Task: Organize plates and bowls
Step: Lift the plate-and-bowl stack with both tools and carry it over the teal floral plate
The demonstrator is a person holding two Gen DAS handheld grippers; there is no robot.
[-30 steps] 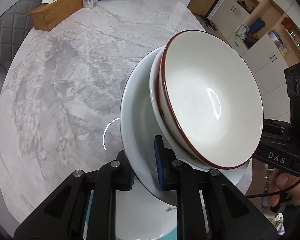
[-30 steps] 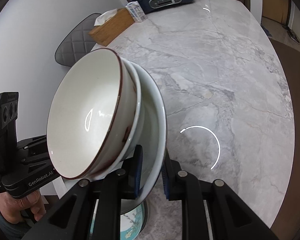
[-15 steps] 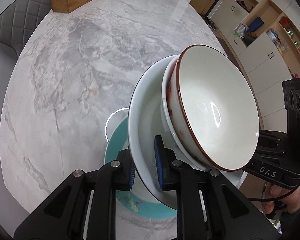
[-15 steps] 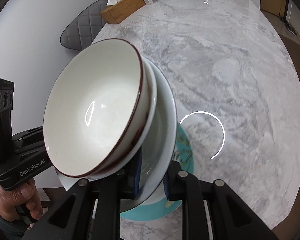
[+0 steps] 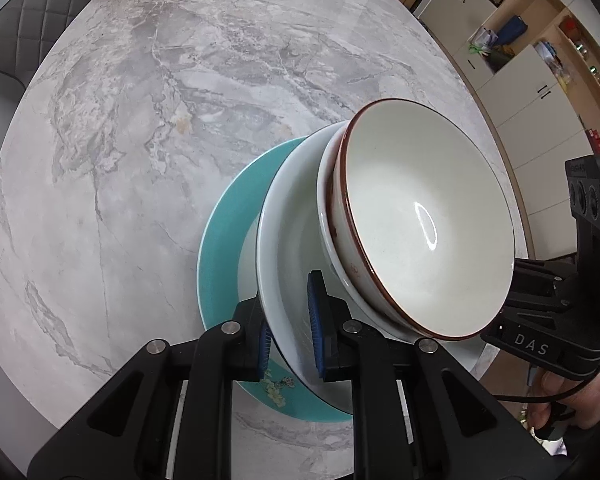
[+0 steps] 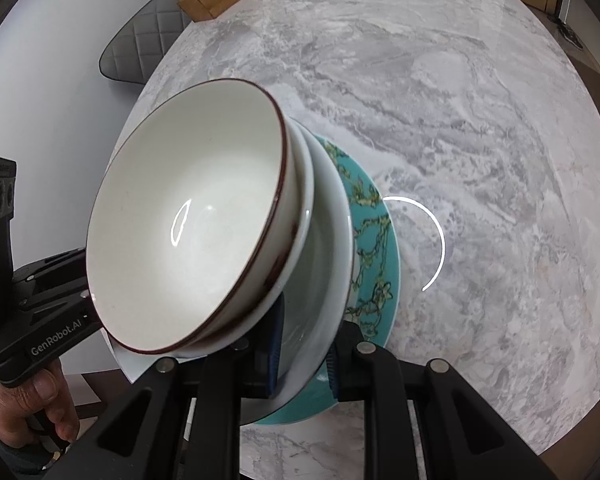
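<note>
Table (image 5: pixel 148 128): grey-veined marble, round, spreading beyond both sets of fingers.
Teal plate (image 6: pixel 374 240): blossom-branch pattern, lying on table just under the fingers.
White plate (image 5: pixel 288 240): pale, deep, tilted over teal plate; carrying two nested bowls.
Brown-rimmed bowl (image 5: pixel 428 224): cream inside, seated in plain white bowl (image 6: pixel 304 200).
Left gripper (image 5: pixel 288 332): fingers clenched on white plate's near edge.
Right gripper (image 6: pixel 302 354): fingers clamped on opposite edge.
</note>
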